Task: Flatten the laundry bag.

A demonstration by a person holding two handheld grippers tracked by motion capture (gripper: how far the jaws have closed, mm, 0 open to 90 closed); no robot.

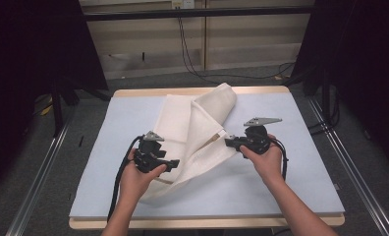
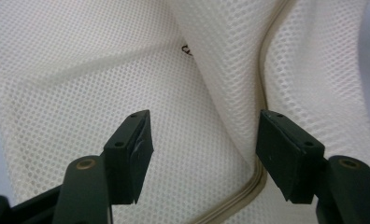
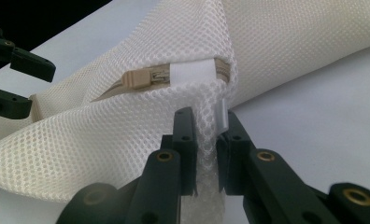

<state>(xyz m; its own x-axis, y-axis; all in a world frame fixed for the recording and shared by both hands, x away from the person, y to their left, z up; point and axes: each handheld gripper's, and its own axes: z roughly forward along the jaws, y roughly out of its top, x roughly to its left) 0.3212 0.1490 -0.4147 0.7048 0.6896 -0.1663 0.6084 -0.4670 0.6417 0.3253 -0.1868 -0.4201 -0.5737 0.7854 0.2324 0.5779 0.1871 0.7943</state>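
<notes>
Mesh bag (image 1: 195,130) was laid crumpled on surface (image 1: 305,162), mid-way, between both hands. Right tool (image 3: 206,154) was clenched on bag's corner fold beside zipper pull (image 3: 138,77). Left tool (image 2: 204,154) was held released, jaws wide apart over mesh, nothing gripped; zipper seam (image 2: 262,88) was seen near one jaw.

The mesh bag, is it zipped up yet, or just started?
Just started. The right tool already pinches the mesh bag beside the zipper pull. The left tool hangs open over the mesh, gripping nothing. The zipper pull is untouched, so working it is left.
</notes>
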